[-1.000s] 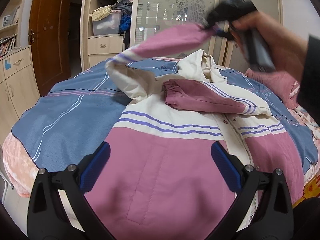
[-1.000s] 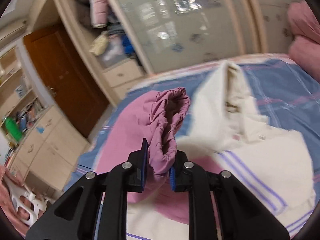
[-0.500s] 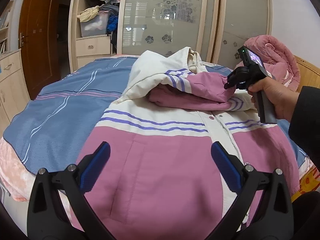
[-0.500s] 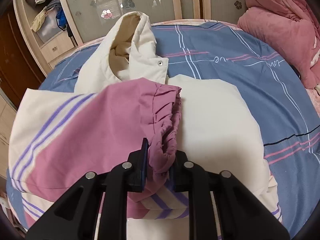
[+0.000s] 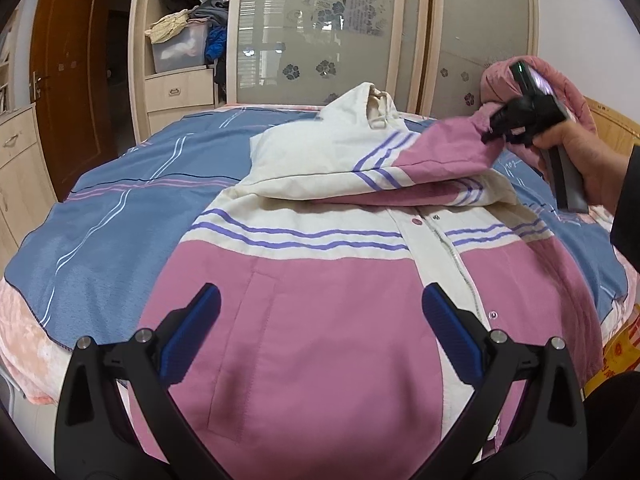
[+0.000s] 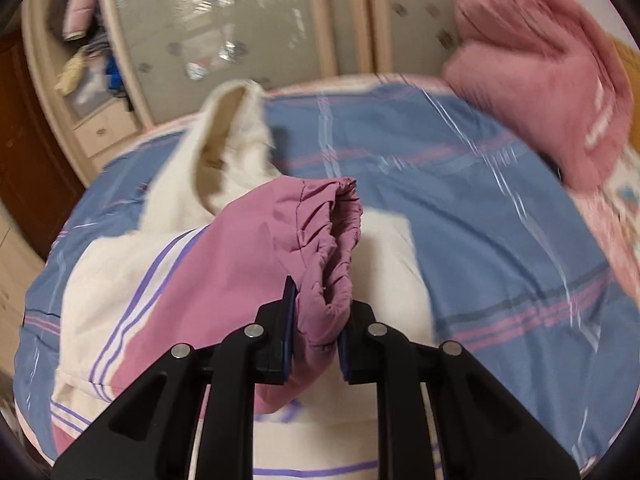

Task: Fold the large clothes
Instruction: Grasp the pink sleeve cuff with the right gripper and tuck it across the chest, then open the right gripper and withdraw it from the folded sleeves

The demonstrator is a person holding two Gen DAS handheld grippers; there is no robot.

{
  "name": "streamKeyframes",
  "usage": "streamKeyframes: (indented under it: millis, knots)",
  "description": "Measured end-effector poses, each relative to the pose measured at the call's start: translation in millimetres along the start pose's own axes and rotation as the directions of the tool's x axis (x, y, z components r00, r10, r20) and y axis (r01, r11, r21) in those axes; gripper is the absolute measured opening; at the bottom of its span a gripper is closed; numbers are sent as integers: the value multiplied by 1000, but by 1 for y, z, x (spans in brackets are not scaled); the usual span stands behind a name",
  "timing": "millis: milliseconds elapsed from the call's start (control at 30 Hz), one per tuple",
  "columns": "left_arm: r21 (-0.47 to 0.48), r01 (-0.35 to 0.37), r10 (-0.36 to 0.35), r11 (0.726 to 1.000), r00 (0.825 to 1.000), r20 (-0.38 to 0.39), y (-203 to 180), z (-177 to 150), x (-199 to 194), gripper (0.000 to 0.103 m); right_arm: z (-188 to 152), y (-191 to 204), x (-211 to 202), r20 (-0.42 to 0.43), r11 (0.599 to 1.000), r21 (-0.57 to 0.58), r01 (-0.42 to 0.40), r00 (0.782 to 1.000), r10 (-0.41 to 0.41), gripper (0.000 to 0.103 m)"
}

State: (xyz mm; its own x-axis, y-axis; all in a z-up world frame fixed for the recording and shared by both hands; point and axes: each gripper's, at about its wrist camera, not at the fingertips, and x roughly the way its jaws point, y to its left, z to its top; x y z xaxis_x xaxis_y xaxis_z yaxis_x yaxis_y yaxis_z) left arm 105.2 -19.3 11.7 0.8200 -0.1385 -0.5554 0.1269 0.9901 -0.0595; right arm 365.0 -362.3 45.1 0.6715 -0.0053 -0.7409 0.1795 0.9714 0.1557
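A pink and cream jacket (image 5: 320,300) with purple stripes lies front up on the bed, its cream hood (image 5: 368,108) toward the wardrobe. My left gripper (image 5: 320,324) hovers open over the pink lower half, holding nothing. My right gripper (image 6: 318,328) is shut on the gathered pink cuff (image 6: 332,240) of one sleeve. In the left wrist view that sleeve (image 5: 432,152) stretches across the jacket's chest to the right gripper (image 5: 496,130), held by a hand at the right. The other sleeve lies folded under it.
The bed carries a blue plaid sheet (image 5: 132,208). A pink quilt (image 6: 552,68) is piled at its far right. A wardrobe with glass doors (image 5: 320,32) and open shelves of clothes stands behind. A brown door (image 5: 64,80) is at left.
My right gripper carried the sleeve from high above the left side, across the chest and down toward the right edge of the jacket. The left gripper stayed where it was.
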Motion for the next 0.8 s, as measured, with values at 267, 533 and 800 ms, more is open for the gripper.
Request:
streamKeyframes:
  millis: [267, 533, 800]
  knots:
    - [25, 1, 0, 1000, 1000, -21, -3, -4, 5, 101, -31, -26, 26, -68, 995, 84, -49, 996, 55, 57]
    - [9, 4, -3, 1000, 1000, -31, 1, -3, 11, 101, -60, -59, -46, 109, 961, 178, -214, 974, 196, 94]
    - [39, 21, -20, 999, 999, -30, -4, -11, 1, 101, -179, -62, -158, 291, 961, -42, -272, 917, 272, 102]
